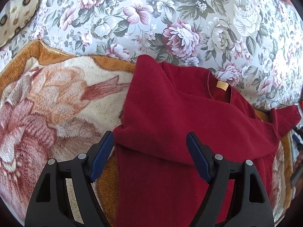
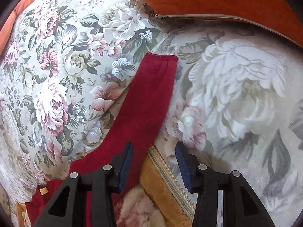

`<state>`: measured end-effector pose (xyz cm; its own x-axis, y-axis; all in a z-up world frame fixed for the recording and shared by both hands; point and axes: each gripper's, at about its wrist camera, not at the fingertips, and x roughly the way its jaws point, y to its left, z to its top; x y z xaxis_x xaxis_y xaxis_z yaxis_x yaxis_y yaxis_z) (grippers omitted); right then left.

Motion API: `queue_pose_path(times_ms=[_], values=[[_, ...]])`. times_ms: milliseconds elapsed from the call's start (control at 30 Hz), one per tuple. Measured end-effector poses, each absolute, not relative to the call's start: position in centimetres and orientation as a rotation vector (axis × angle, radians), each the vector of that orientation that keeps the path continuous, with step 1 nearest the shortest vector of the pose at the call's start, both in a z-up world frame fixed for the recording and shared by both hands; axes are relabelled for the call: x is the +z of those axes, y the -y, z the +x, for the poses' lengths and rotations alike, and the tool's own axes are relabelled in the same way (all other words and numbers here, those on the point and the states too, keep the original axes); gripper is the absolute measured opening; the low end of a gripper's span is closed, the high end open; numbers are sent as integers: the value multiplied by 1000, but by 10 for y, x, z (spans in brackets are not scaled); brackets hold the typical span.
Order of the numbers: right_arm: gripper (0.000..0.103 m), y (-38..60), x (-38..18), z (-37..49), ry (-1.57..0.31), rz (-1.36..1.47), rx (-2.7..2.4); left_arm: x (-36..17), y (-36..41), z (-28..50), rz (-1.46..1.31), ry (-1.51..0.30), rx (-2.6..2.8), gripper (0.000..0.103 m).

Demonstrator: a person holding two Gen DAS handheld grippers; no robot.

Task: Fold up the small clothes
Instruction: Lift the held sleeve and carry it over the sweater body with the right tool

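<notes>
A dark red long-sleeved top [image 1: 170,117] lies on a fleece blanket, its left side folded over the body and a tan neck label [image 1: 222,85] showing. My left gripper [image 1: 150,141] is open, hovering just above the folded left part, holding nothing. In the right wrist view the top's right sleeve [image 2: 149,98] stretches out flat to its cuff [image 2: 162,56]. My right gripper [image 2: 153,151] is open over the sleeve's near part and the blanket edge, empty.
The orange and cream fleece blanket [image 1: 56,102] lies on a floral bedcover [image 1: 151,19]. A patterned cream pillow [image 1: 17,13] sits far left. An orange cushion [image 2: 227,0] with a zipper lies beyond the cuff. The blanket's gold trim [image 2: 170,177] runs under my right gripper.
</notes>
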<state>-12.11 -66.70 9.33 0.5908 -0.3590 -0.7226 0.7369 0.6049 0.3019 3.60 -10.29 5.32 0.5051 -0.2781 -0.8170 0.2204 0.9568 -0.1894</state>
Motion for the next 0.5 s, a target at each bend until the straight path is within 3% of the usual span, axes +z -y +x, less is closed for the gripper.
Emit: queue_pose_path(times_ms=[100,167,233,333,500], values=[[39,677,91,-112,-621,683,-697,52,106,36,-46,-998,-312,79],[18,685,87,-106,-616,704,-711,51,107,37,-38,-999,-308,79],[5,693,81,-104,-624,729,-705,50,106,39,-36,-1003,-308,79],[5,692,91,-114,-597,740,-668,53,101,41,-53,-998,-300,79],[5,652,161,-132,-483,605,-565,64,85,42,-105,-970,-285,79]])
